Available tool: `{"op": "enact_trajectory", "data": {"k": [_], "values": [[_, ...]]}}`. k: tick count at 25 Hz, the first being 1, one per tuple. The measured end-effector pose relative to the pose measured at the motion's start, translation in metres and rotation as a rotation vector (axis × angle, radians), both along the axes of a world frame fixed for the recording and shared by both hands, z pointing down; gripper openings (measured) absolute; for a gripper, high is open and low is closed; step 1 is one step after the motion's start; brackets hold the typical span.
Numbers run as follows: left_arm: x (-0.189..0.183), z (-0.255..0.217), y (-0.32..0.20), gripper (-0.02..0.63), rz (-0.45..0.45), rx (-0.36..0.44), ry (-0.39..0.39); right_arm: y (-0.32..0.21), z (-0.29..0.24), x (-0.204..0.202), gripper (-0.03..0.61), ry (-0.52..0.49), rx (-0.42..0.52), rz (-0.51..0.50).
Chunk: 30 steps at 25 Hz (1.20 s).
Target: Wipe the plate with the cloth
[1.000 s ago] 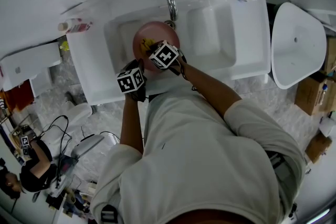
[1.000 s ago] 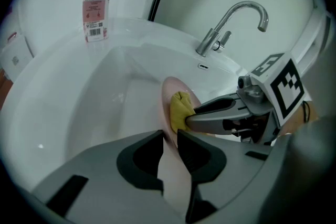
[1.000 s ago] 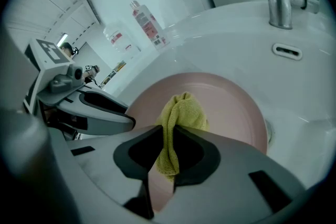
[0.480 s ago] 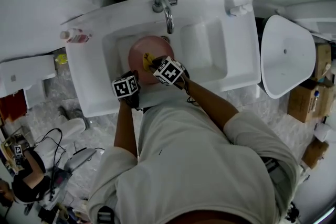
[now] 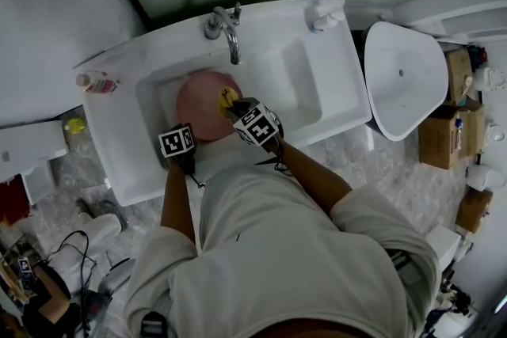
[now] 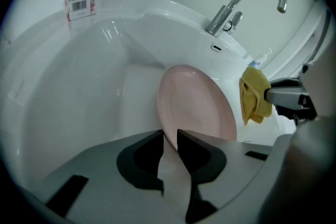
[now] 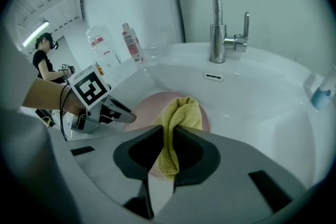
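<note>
White sink (image 5: 317,83) holds one pink plate (image 6: 194,107), rim clamped by the left gripper (image 6: 169,139); the right gripper (image 7: 167,134) pinches one yellow cloth (image 7: 178,113) beside it.

The round plate (image 5: 198,103) was pale pink, the terry cloth (image 7: 181,113) mustard yellow, the ceramic sink (image 5: 337,67) glossy white.
</note>
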<state>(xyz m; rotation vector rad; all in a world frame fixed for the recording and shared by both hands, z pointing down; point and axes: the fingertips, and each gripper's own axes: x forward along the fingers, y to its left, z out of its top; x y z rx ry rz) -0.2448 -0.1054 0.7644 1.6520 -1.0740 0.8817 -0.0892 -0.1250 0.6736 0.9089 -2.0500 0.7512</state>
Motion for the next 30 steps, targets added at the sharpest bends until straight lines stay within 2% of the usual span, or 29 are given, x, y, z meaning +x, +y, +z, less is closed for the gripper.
{"op": "enact_trajectory", "data": {"k": [4, 9, 15, 19, 22, 25, 30], "values": [[0.001, 0.004, 0.001, 0.097, 0.032, 0.001, 0.008, -0.004, -0.015, 0.014, 0.060, 0.007, 0.060, 0.108], [-0.003, 0.005, -0.001, 0.100, 0.051, 0.015, -0.004, -0.003, -0.033, 0.026, 0.060, 0.014, 0.122, 0.178], [-0.015, -0.013, -0.003, 0.110, -0.007, 0.067, -0.015, 0.002, -0.045, 0.037, 0.060, 0.007, 0.139, 0.221], [-0.012, -0.035, -0.006, 0.095, -0.053, 0.160, 0.018, 0.000, -0.051, 0.037, 0.060, -0.005, 0.159, 0.226], [0.007, -0.065, 0.000, 0.034, -0.024, 0.261, 0.070, 0.010, -0.057, 0.032, 0.060, -0.013, 0.172, 0.204], [0.033, -0.094, 0.001, 0.025, 0.020, 0.338, 0.109, 0.011, -0.068, 0.032, 0.060, -0.028, 0.213, 0.196], [0.073, -0.140, 0.011, 0.021, 0.021, 0.430, 0.150, 0.026, -0.093, 0.046, 0.060, -0.083, 0.284, 0.223]]}}
